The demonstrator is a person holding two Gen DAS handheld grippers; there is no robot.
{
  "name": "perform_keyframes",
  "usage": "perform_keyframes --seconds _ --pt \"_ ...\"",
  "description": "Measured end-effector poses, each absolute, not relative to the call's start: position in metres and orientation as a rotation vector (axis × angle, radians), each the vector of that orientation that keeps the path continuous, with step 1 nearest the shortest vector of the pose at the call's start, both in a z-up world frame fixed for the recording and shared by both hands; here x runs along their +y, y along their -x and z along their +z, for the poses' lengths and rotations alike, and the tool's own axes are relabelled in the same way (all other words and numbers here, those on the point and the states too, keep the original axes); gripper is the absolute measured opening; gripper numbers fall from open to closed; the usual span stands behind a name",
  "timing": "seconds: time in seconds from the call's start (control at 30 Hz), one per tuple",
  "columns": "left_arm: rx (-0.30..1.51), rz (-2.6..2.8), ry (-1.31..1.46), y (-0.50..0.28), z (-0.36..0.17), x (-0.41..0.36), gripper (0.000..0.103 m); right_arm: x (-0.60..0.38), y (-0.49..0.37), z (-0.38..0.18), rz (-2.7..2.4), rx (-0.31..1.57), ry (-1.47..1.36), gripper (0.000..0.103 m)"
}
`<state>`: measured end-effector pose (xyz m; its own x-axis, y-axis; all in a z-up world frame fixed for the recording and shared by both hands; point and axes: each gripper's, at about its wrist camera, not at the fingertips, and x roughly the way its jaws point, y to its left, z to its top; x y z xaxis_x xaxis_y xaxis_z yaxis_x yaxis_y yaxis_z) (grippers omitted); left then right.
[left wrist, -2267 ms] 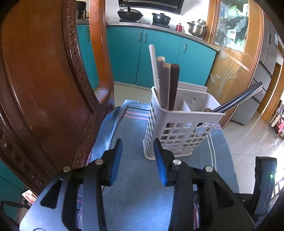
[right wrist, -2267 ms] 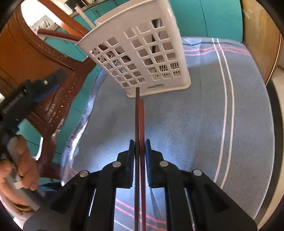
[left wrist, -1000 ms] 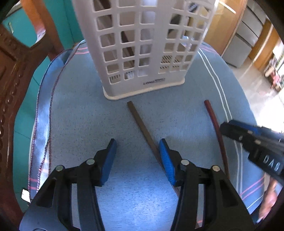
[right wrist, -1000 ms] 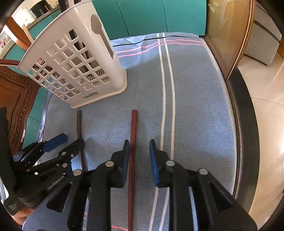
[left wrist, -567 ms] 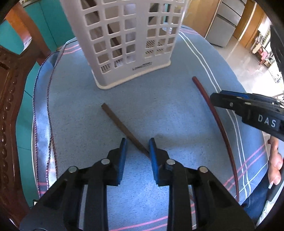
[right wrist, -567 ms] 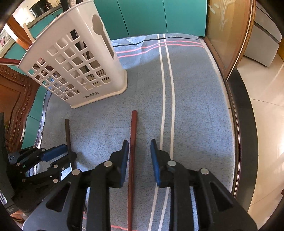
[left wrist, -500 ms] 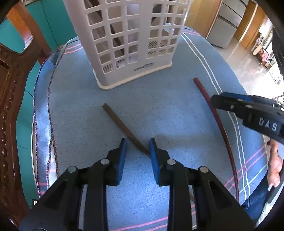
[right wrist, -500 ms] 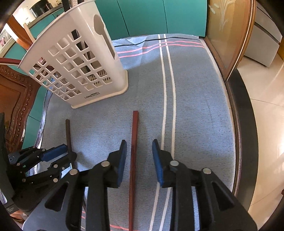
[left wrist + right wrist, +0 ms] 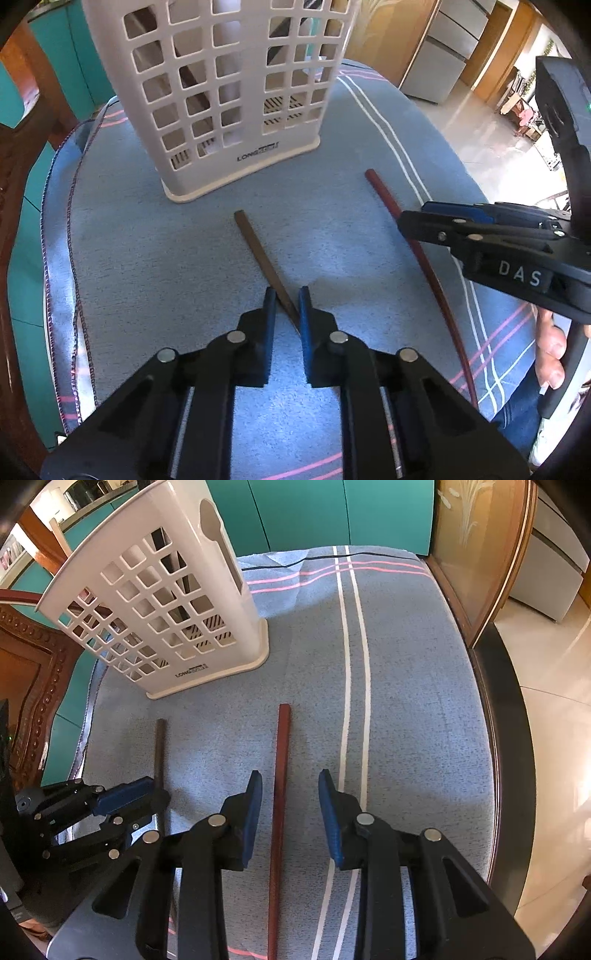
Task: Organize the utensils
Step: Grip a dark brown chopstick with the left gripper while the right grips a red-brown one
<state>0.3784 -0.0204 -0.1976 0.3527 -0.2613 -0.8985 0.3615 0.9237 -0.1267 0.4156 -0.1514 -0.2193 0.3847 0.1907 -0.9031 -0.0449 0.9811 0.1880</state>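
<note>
Since half a second ago the right tool (image 9: 290,794) has spread its pads far wider, while the left tool (image 9: 284,306) has kept its narrow gap around the dark stick.

Farthest left is a carved wooden chair (image 9: 26,686), just beside the cloth's (image 9: 147,258) edge. The cloth covers the bench, probably so that thin sticks lie still and are easy to pinch.

Next comes the white basket (image 9: 229,96), upright at the back of the cloth, with some utensils already standing inside. It sits within easy reach of both tools, which suits it as the place to drop things.

In front of it lies the dark stick (image 9: 258,254), flat on the cloth, its far end pointing toward the basket's base. The left tool straddles the near part, pads close on either side and nearly shut; whether they actually press the stick I cannot tell. My guess is that it is about to grip.

To the right lies the red stick (image 9: 280,794), also flat, roughly parallel to the dark one and well apart from it. The right tool hangs over it, wide open and holding nothing, one pad on each side. The two sticks look spaced so that each tool can take one without crowding the other.
</note>
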Motion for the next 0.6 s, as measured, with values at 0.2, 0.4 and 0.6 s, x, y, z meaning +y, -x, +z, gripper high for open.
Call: perform_keyframes --seconds 0.2,0.4,0.6 --pt "1.134 -0.358 -0.085 -0.378 -0.194 -0.014 0.013 -0.150 -0.416 -0.220 0.153 1.170 -0.138 0.032" --pt "1.115 -0.247 -0.121 -0.381 -0.196 -0.024 0.034 -0.146 -0.414 -0.219 0.137 1.158 -0.094 0.034" --pt "1.088 -0.145 -0.148 -0.388 -0.203 -0.047 0.038 -0.140 -0.414 -0.224 0.109 1.147 -0.018 0.034"
